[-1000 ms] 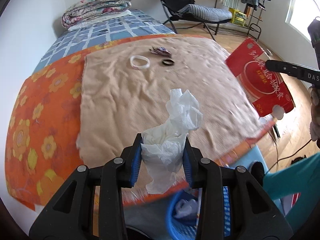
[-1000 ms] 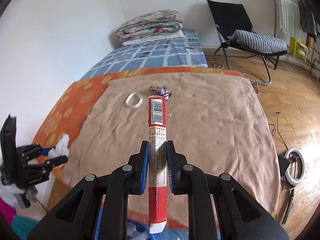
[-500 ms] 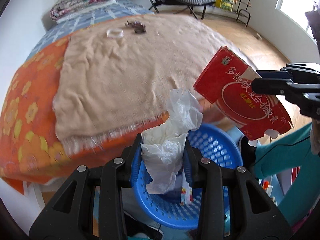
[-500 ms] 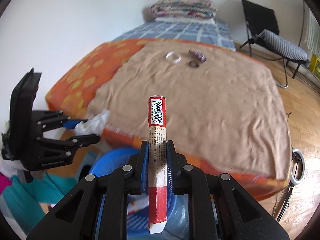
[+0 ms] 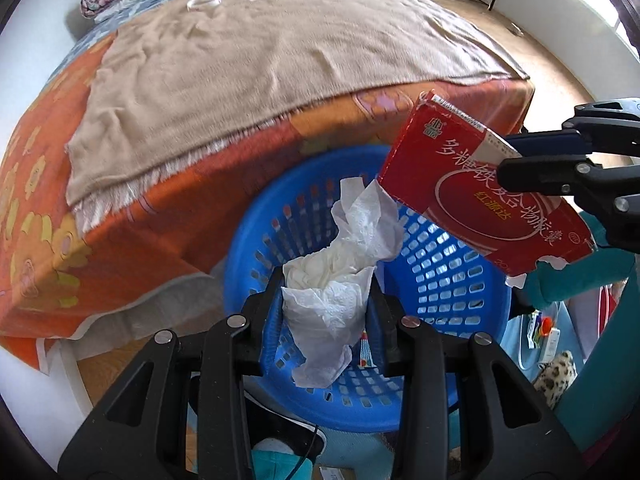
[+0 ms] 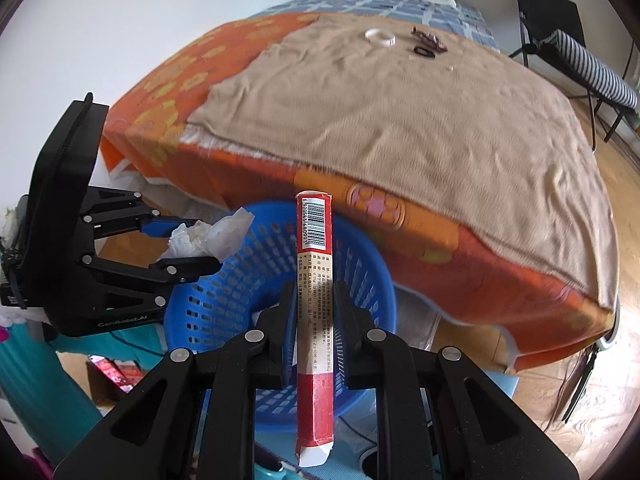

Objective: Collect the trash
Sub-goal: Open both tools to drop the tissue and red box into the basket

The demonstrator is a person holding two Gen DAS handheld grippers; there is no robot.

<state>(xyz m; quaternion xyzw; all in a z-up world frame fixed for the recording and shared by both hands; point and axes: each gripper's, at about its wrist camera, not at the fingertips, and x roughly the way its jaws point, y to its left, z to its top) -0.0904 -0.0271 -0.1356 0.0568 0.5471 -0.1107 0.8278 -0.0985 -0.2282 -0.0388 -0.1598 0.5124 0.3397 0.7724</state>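
Observation:
My left gripper (image 5: 326, 300) is shut on a crumpled white tissue (image 5: 344, 276) and holds it above the blue perforated basket (image 5: 452, 320). My right gripper (image 6: 314, 308) is shut on a flat red and white carton (image 6: 315, 280), edge-on, also above the basket (image 6: 224, 312). In the left wrist view the carton (image 5: 480, 200) hangs at the right over the basket's far rim, held by the right gripper (image 5: 516, 158). In the right wrist view the left gripper (image 6: 188, 244) with the tissue (image 6: 208, 236) is at the left.
The bed with a tan blanket (image 5: 260, 56) over an orange flowered sheet (image 5: 132, 240) stands just behind the basket. A white ring (image 6: 380, 36), a black ring (image 6: 423, 51) and a wrapper (image 6: 428, 36) lie on the blanket's far side. A black chair (image 6: 560, 40) stands at the right.
Both grippers have moved back from over the bed and down, so the blue basket now lies under the tissue and the carton. Both holds are unchanged.

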